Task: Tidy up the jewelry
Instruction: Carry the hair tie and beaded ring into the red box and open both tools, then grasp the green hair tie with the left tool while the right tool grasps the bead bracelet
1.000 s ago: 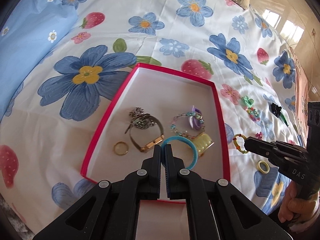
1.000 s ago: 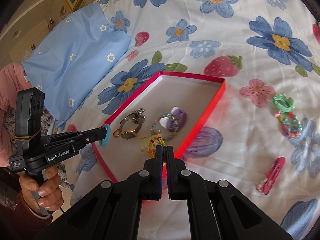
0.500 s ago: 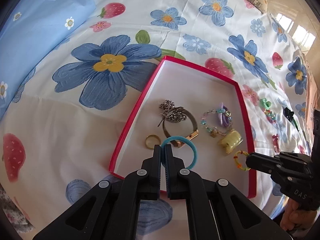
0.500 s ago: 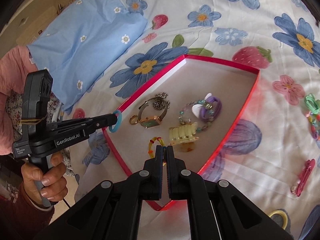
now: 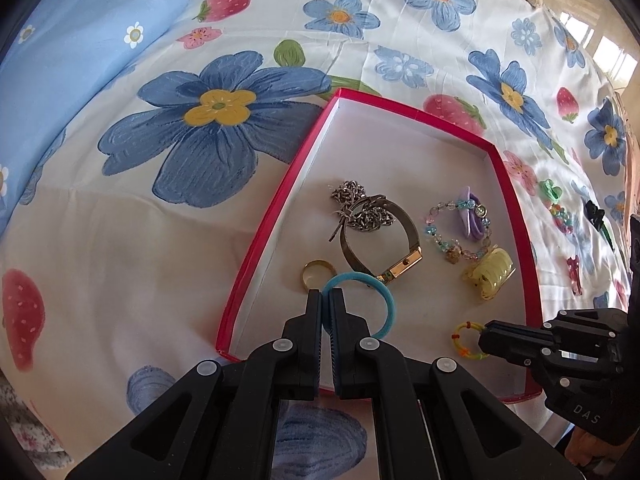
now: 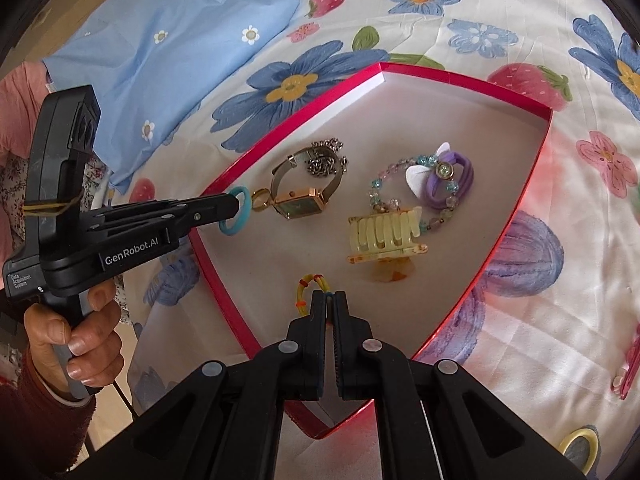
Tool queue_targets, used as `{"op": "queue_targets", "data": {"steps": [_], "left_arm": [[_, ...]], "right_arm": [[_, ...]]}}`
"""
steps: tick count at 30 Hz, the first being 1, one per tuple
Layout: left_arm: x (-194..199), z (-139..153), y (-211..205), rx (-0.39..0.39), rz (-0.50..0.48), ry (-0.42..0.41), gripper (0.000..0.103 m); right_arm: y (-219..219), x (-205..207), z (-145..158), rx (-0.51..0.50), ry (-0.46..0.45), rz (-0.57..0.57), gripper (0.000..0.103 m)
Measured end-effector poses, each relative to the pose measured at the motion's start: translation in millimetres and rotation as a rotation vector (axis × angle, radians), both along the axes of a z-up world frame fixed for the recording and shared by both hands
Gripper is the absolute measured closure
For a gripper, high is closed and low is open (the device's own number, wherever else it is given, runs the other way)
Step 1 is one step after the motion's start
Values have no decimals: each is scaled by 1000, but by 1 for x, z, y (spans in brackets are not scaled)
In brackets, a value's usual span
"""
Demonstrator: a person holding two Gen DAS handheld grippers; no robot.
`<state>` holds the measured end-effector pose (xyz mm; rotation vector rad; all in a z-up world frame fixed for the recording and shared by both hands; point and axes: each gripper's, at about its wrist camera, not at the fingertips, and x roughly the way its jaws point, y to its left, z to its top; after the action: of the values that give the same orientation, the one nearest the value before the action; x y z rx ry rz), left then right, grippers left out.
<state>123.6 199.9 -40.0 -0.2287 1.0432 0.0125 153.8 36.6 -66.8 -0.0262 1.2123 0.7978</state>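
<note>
A red-rimmed box with a white floor lies on the flowered bedsheet. My left gripper is shut on a blue hair tie, held over the box's near left part. My right gripper is shut on a small yellow loop with orange beads, low over the box's near right part. Inside lie a gold watch, a silver chain, a gold ring, a beaded bracelet on a purple hair tie, and a yellow claw clip.
On the sheet to the right of the box lie a green clip, a bead bracelet, a black clip, a pink clip and a yellow ring. A blue pillow lies at the far left. A hand holds the left gripper's handle.
Both grippers have sunk toward the box. The right one has carried the yellow loop from outside the box's right rim to over its floor. The blue hair tie stays clamped in the left.
</note>
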Motion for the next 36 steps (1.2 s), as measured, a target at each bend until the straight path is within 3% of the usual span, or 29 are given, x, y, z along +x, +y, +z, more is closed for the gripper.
{"op": "queue_targets", "data": {"steps": [12, 18, 21, 25, 26, 29, 36], "left_arm": [[8, -12, 2, -10, 13, 37, 95], [3, -8, 2, -10, 21, 25, 84], [0, -4, 2, -15, 22, 14, 83], [-6, 3, 3, -27, 33, -3, 74], [-8, 5, 2, -30, 36, -7, 68], [-12, 11, 0, -31, 36, -22, 62], [-19, 26, -13, -34, 10, -49, 56]], "right_arm": [[3, 1, -1, -10, 2, 19, 95], [0, 1, 3, 6, 2, 8, 85], [-5, 1, 8, 17, -5, -8, 83], [-15, 0, 17, 43, -20, -38, 80], [-19, 0, 20, 51, -25, -46, 75], [-32, -1, 27, 72, -40, -74, 63], [-70, -1, 37, 99, -53, -163, 63]]}}
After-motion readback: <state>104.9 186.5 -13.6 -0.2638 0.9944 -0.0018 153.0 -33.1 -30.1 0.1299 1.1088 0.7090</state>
